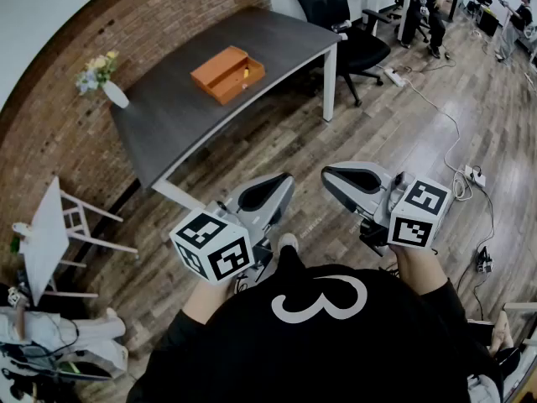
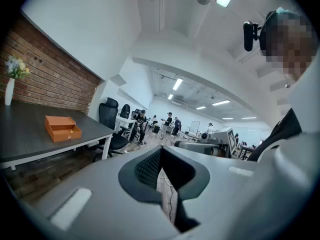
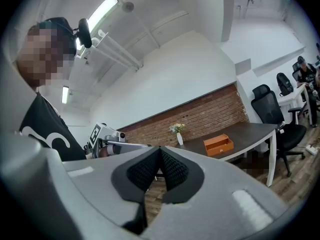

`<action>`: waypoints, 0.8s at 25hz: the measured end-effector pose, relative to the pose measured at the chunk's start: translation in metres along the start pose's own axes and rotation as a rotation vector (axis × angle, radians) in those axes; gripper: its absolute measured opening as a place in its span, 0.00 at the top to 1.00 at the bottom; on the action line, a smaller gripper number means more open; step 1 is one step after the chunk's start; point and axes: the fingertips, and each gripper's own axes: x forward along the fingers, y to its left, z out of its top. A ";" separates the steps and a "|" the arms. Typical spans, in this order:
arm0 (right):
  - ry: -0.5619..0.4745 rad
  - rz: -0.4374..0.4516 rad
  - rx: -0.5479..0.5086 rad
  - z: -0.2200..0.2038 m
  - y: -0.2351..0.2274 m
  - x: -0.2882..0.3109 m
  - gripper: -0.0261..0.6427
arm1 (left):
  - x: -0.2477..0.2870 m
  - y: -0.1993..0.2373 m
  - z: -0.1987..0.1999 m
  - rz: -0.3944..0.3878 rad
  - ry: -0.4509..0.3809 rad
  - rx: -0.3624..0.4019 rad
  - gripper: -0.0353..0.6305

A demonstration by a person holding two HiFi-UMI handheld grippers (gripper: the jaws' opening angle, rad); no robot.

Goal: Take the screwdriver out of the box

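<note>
An orange box (image 1: pixel 226 74) lies open on the dark grey table (image 1: pixel 168 116), far ahead of me. A small yellow thing (image 1: pixel 246 70) shows inside it; I cannot tell if it is the screwdriver. My left gripper (image 1: pixel 284 180) and right gripper (image 1: pixel 329 175) are held side by side close to my chest, over the wooden floor, well short of the table. Both are shut with nothing between the jaws. The box (image 2: pixel 62 128) appears small at the left of the left gripper (image 2: pixel 160 151) view. In the right gripper (image 3: pixel 160 150) view the box (image 3: pixel 218 145) sits right of centre.
A white vase with flowers (image 1: pixel 113 93) stands at the table's left end by the brick wall. A black office chair (image 1: pixel 336 15) is at the table's right end. A white stool (image 1: pixel 50 233) is at my left. Cables and a power strip (image 1: pixel 474 175) lie on the floor at right.
</note>
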 end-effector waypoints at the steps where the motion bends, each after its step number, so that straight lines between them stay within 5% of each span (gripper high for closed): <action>1: -0.001 -0.002 0.001 0.000 0.000 0.000 0.96 | 0.001 0.001 0.000 -0.003 -0.004 -0.001 0.92; 20: 0.049 -0.027 -0.019 -0.004 -0.030 0.045 0.96 | 0.009 0.046 0.005 -0.047 -0.035 0.000 0.92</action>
